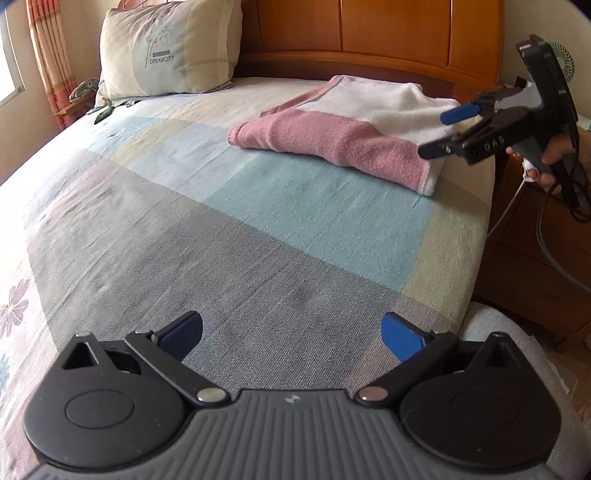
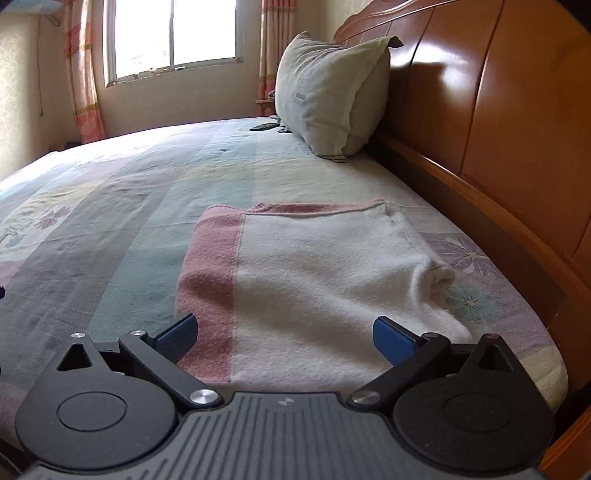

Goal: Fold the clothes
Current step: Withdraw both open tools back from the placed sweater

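Both tools spread apart: left tool point(image 1: 291, 334), right tool point(image 2: 284, 332); folded towel point(image 1: 332, 129) lengthwise along headboard point(image 1: 388, 33).

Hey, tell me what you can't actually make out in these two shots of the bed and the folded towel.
- Underside and inner layers of the folded towel: hidden by its own top layer, both views.
- Dark flat object beside the pillow: too small to identify.
- Nightstand: cut off by the left wrist frame edge.
- The hand on the right gripper: mostly hidden by the handle.
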### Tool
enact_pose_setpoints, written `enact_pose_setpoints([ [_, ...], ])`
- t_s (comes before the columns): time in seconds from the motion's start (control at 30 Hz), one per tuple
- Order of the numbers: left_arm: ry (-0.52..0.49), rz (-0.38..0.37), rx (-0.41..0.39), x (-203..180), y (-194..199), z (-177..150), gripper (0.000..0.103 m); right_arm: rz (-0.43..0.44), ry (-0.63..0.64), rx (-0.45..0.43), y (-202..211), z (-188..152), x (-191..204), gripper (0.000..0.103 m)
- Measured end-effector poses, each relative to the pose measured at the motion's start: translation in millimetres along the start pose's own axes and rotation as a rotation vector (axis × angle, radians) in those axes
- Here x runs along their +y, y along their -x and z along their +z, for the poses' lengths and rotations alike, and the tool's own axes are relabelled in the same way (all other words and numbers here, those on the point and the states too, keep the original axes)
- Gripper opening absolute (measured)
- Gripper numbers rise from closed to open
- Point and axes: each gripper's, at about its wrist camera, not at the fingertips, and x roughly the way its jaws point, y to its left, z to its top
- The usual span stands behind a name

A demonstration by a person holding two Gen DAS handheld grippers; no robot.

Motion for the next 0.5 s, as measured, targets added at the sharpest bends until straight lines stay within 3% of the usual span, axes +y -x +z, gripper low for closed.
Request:
enact_pose_setpoints([
  [0.07, -0.011, 0.013, -0.017, -3.2, 7.5, -2.9, 0.102, -0.023, 0.019, 0.061, -7.6, -15.9, 11.1, 0.103],
  [0.2, -0.026, 0.004, -0.026, -3.4, 15.5, -10.2, 0.102, -0.013, -0.103, 0.016, 10.2, -31.0, -1.4, 0.103],
  [0.37, -0.028, 0.019, -0.027, -5.7, 15.9, -11.9, 0.102, -0.111, -0.174, -0.073, 18.0, -12.6, -35.6, 0.103],
  [0.5, -0.022, 0.012, -0.021, -4.7, 15.0, -14.5, 0.102, -0.121, -0.208, -0.067, 1.6, -2.7, -48.7, 0.103],
])
